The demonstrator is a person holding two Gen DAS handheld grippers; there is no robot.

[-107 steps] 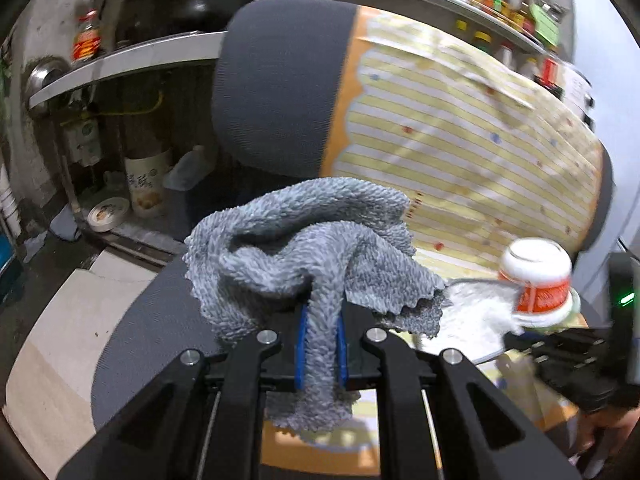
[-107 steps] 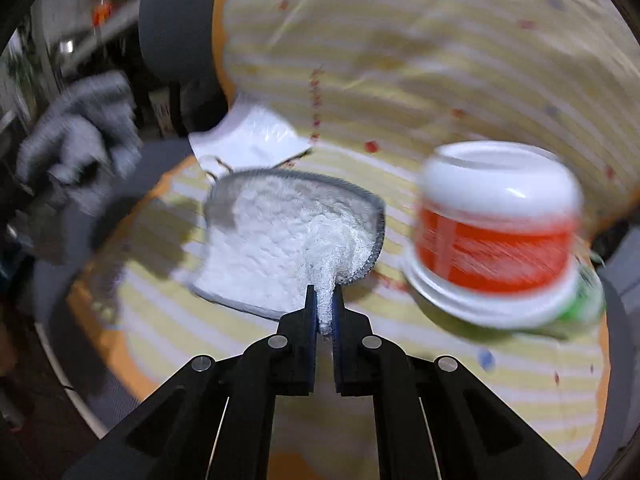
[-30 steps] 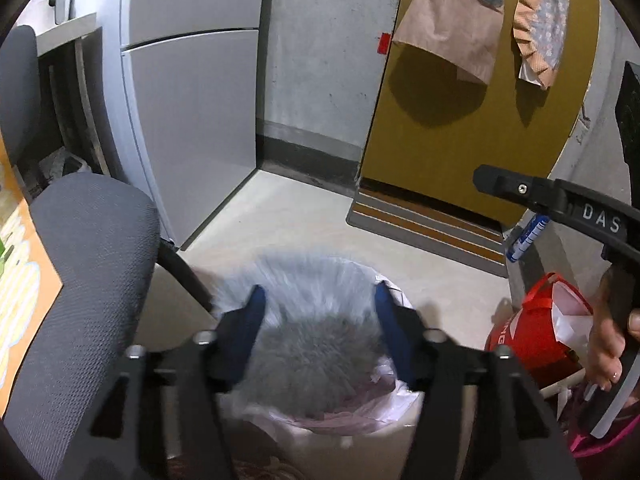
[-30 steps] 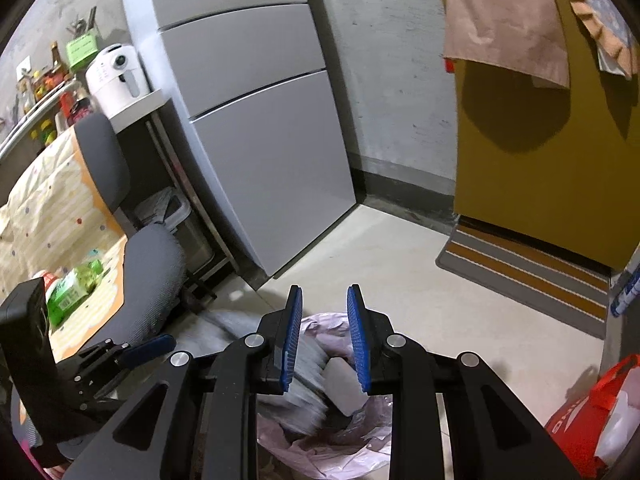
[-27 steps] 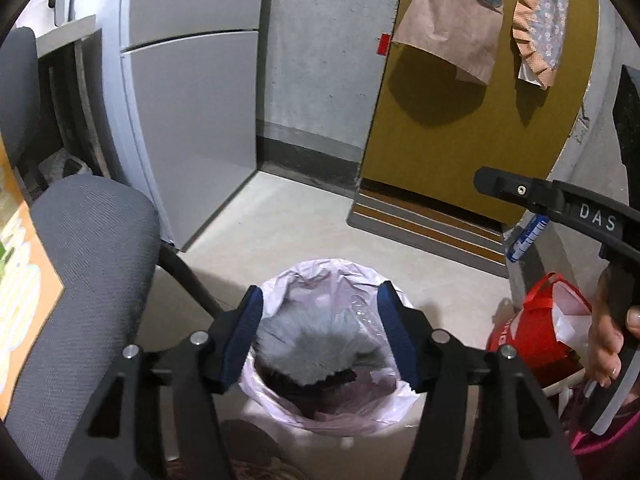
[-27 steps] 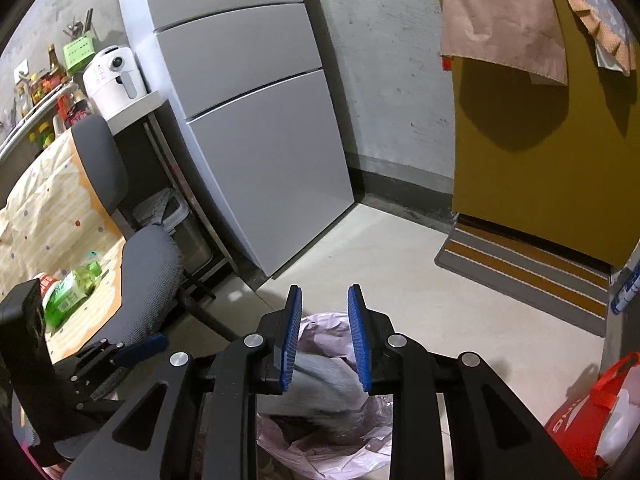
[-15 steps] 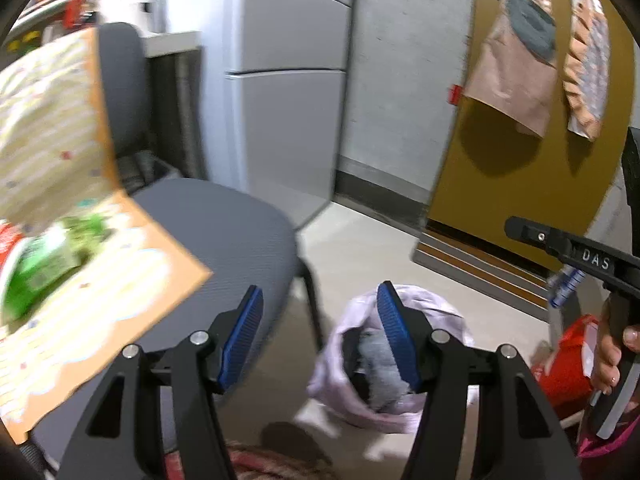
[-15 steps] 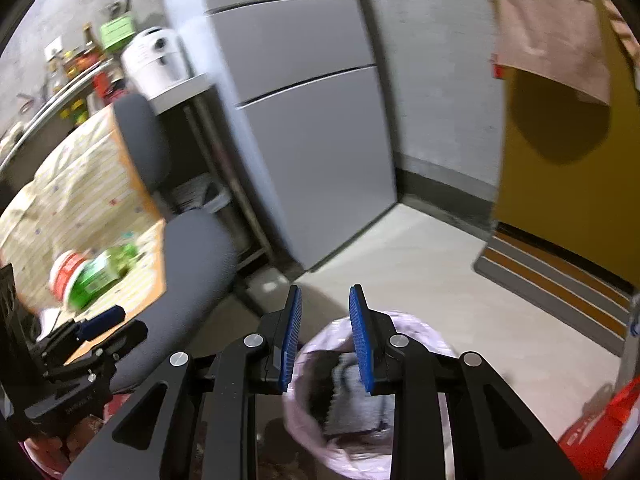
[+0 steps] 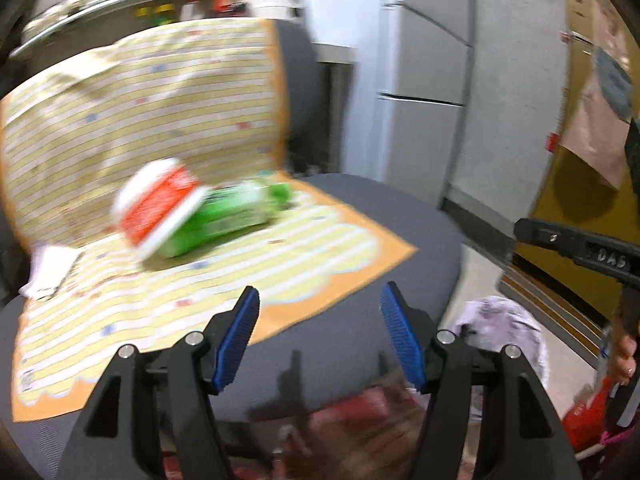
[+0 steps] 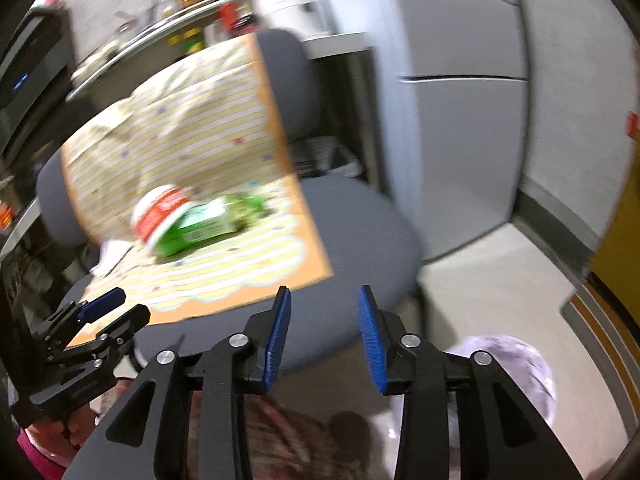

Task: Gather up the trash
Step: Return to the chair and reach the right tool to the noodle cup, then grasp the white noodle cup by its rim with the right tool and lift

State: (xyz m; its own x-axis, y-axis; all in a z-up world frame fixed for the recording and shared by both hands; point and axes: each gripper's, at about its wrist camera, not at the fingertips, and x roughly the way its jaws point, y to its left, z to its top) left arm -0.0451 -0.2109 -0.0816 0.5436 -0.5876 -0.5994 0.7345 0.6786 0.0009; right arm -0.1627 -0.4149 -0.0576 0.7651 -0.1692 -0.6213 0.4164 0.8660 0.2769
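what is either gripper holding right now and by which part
Nothing. The left gripper and right gripper are both empty, jaws opening with only the chair seat behind them.

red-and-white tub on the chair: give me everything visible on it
The red-and-white tub is a squat round container, plastic by the look: white top, red printed band, wider white rim at its base. It lies tilted on the striped yellow mat covering the grey chair seat, leaning against a green packet. Motion blur hides the print. Neither gripper touches it.
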